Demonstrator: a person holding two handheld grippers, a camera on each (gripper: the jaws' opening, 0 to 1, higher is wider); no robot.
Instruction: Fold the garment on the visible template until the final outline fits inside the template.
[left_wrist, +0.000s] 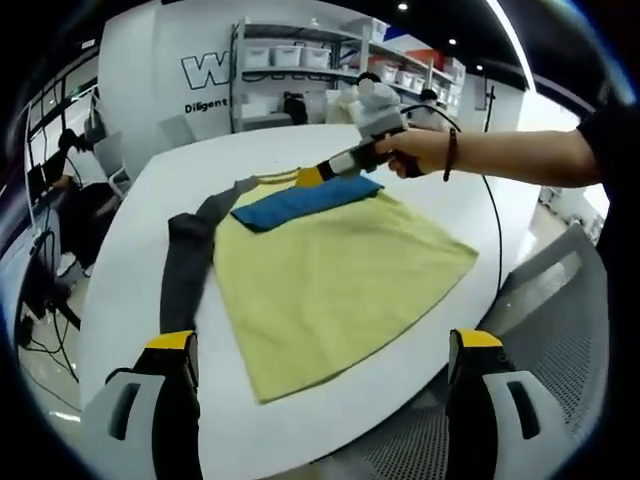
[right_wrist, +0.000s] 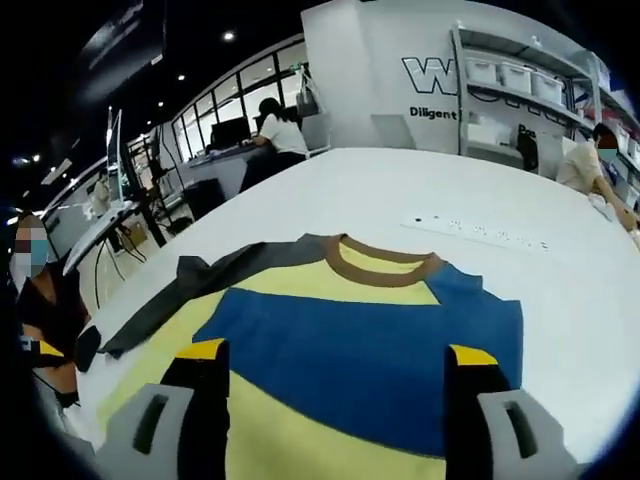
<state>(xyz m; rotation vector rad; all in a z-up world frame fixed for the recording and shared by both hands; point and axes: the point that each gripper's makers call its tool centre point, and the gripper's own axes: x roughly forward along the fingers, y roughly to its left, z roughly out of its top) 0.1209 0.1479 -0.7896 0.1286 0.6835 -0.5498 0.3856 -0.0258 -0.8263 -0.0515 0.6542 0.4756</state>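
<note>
Left gripper (left_wrist: 320, 350): the two yellow-tipped grey fingers (left_wrist: 172, 385) stand spread apart with nothing between them, held above the near edge of the white round counter (left_wrist: 120, 290).

Garment: the yellow knit sweater with a blue chest band, grey sleeves and a brown collar (left_wrist: 340, 265) lies flat on the counter, just beyond the left gripper. Its yellow lower body is nearest that gripper. One grey sleeve (left_wrist: 185, 270) extends down the left side of the sweater, lying on the bare counter. The blue band sits at the far end of the sweater.

Right gripper (left_wrist: 315, 175): seen in the left gripper view, it is held by a person's hand (left_wrist: 420, 152) and sits at the collar end of the sweater, beside the blue band. In the right gripper view, the right gripper (right_wrist: 335, 365) has its fingers (right_wrist: 200, 400) apart and empty, over the blue band, with the brown collar (right_wrist: 385, 265) beyond them.

Beyond the counter: white storage shelves with bins (left_wrist: 300, 70) stand against the wall.
</note>
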